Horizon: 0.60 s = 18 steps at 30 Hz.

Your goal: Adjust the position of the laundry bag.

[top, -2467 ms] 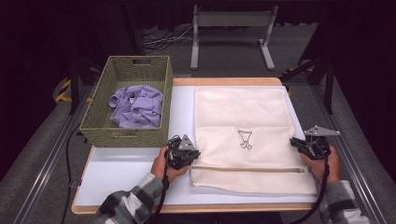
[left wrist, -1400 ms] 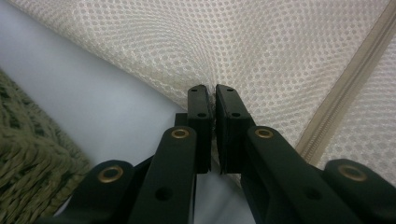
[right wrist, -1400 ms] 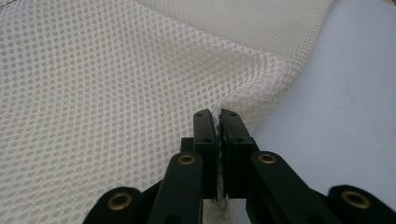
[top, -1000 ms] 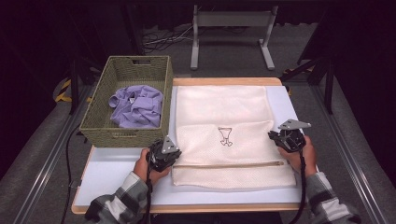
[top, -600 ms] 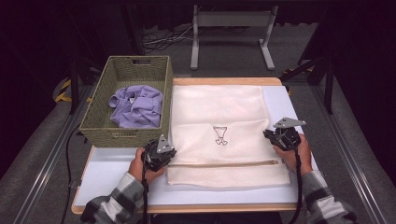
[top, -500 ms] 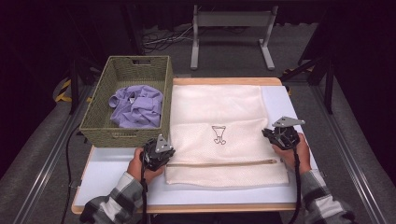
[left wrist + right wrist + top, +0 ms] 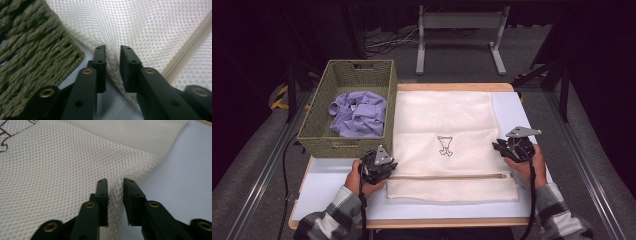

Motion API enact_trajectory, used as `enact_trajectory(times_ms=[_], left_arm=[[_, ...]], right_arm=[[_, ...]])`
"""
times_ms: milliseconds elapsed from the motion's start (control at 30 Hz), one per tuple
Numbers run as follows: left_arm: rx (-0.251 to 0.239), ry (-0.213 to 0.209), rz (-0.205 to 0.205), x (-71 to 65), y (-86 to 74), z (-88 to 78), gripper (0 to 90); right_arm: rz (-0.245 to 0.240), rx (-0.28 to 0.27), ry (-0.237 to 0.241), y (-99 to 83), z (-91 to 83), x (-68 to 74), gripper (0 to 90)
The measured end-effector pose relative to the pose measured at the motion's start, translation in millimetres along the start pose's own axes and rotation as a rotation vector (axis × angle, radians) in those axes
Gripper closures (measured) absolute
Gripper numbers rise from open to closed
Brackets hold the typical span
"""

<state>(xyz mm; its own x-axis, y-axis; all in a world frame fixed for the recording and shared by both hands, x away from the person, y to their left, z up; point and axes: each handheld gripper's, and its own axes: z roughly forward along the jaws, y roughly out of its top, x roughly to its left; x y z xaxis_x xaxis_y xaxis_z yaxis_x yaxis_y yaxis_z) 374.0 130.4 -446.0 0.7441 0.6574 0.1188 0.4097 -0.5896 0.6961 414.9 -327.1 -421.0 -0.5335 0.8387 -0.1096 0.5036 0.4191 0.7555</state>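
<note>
A cream mesh laundry bag (image 7: pixel 447 120) lies flat on the white table top (image 7: pixel 332 192), with a small drawn emblem (image 7: pixel 444 146) and a zipper (image 7: pixel 452 176) near its front edge. My left gripper (image 7: pixel 388 167) sits at the bag's left edge, beside the basket corner. Its jaws (image 7: pixel 113 50) have just been opening and stand slightly apart around a raised fold of mesh (image 7: pixel 113 62). My right gripper (image 7: pixel 498 146) is at the bag's right edge. Its jaws (image 7: pixel 115 182) have also just been opening, with a pinched ridge of mesh (image 7: pixel 115 192) loose between them.
A green woven basket (image 7: pixel 314 135) stands at the left rear of the table and holds a crumpled lilac shirt (image 7: pixel 359 112). The bag's left edge runs right along the basket. Bare white surface lies in front of the basket and to the right of the bag.
Both hands have dragged the bag leftward, up against the basket, and a little away from the front edge. Over the last half second the hands have hardly moved.
</note>
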Motion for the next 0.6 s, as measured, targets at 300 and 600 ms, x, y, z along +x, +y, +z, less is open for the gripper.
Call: enact_trajectory(times_ms=[300,600], left_arm=[[-0.016,-0.055,-0.064,-0.2,-12.2,-8.9,50.2],[0.013,-0.071,-0.051,-2.8,-9.8,-6.9,75.9]], right_arm=[[0.037,0.023,0.011,-12.1,-6.9,-6.2,43.3],[0.083,0.012,0.04,-9.1,6.8,-16.6,62.5]])
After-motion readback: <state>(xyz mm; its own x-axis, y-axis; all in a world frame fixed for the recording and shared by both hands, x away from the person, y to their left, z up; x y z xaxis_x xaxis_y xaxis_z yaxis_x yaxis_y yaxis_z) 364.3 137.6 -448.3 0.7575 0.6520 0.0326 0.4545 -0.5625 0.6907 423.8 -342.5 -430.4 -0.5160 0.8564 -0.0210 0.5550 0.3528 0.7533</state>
